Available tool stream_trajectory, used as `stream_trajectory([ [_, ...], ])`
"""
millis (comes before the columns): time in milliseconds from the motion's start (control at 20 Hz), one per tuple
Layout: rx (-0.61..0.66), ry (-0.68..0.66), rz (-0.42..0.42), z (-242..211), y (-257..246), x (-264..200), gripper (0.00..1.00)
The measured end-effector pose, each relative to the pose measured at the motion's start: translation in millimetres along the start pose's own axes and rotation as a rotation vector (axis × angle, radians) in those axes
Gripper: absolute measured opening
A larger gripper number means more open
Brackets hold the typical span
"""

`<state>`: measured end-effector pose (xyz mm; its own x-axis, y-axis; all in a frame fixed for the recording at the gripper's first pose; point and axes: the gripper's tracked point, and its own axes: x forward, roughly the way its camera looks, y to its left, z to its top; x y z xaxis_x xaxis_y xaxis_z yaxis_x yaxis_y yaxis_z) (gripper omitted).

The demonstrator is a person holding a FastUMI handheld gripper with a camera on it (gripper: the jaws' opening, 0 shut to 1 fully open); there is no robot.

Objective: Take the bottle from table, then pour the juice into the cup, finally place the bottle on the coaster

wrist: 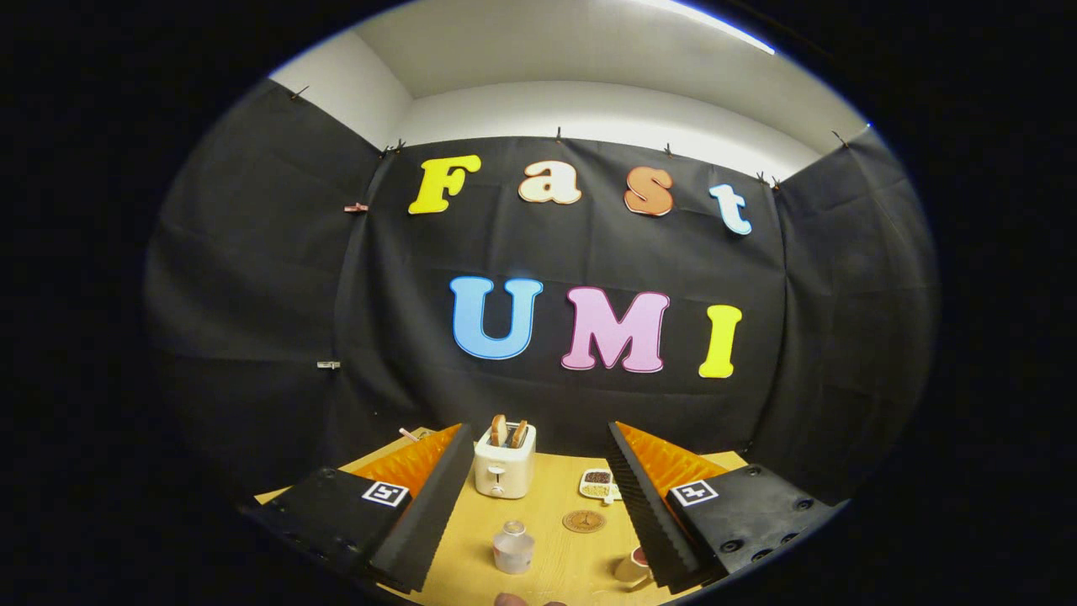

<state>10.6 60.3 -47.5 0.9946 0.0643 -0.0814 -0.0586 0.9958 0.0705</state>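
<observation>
Clear bottle untouched between spread claw fingers, on table.

Wooden table: toaster, bottle, coaster, cup

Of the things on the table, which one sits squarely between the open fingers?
The bottle: it stands upright in the gap of the open gripper. The toaster is beyond, the coaster further right, and the cup by the right finger.
</observation>
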Motion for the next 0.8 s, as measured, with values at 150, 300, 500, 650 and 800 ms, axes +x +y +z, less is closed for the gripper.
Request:
stream_trajectory([
  [150, 0.014, 0.012, -0.02, -19, 1, 2, 0.96],
  [300, 0.018, 0.007, -0.055, -40, 3, 8, 0.97],
  [500, 0.022, 0.011, -0.088, -79, 14, 18, 0.97],
  [650, 0.022, 0.048, -0.099, -120, 28, 21, 0.97],
  [800, 0.007, 0.076, -0.128, -156, 34, 26, 0.97],
])
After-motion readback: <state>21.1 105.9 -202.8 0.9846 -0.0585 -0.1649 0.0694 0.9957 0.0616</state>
